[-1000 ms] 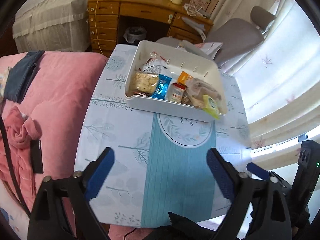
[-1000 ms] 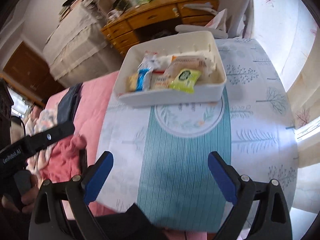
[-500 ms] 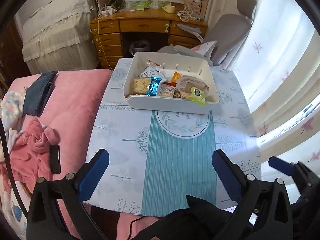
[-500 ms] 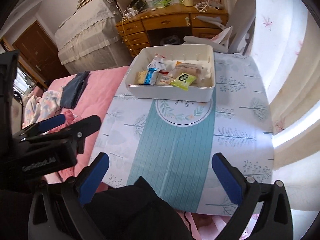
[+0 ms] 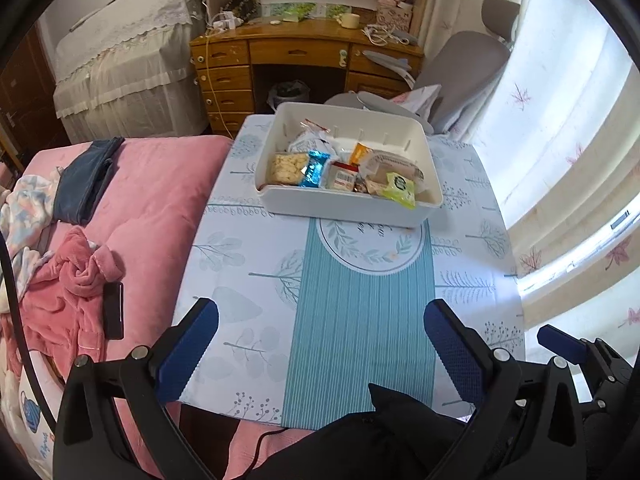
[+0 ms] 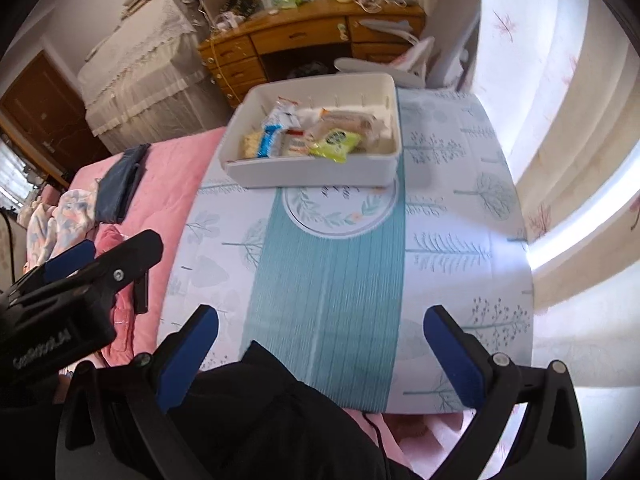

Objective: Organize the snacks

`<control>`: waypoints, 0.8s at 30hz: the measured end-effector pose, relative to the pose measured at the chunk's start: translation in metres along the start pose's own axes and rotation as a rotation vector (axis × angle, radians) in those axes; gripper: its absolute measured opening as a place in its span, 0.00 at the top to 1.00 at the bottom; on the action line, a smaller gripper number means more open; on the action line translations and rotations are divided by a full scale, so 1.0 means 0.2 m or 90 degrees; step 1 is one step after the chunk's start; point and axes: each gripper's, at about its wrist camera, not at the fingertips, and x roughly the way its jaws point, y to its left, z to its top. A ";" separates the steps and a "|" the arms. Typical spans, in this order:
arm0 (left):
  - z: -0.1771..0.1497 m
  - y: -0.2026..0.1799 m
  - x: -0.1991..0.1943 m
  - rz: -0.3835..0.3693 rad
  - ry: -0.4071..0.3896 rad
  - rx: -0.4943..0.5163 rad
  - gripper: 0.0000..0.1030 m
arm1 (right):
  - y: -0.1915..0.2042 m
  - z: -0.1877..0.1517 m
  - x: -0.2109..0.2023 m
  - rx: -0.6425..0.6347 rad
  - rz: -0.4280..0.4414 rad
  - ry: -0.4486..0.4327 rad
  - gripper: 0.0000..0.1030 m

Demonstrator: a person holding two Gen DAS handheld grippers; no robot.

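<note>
A white bin stands at the far end of the table, also in the right wrist view. It holds several snacks: a cracker pack, a blue wrapper, an orange packet, a green packet. My left gripper is open and empty above the table's near edge. My right gripper is open and empty, also near that edge, far from the bin.
The table carries a blue-and-white cloth. A pink bed with clothes and a dark phone lies left. A wooden desk and grey chair stand behind. Curtains hang right.
Both grippers have drawn back and up from the bin, which looks smaller and farther. Both stay open and empty. The snacks have not moved.
</note>
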 end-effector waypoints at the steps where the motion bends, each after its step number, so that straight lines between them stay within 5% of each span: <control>1: 0.00 -0.01 0.00 -0.002 0.002 0.002 0.01 | -0.01 0.00 0.01 0.003 0.000 0.004 0.00; 24: 0.00 -0.06 0.07 -0.019 0.022 0.013 0.01 | -0.05 -0.01 0.04 0.012 -0.004 0.031 0.00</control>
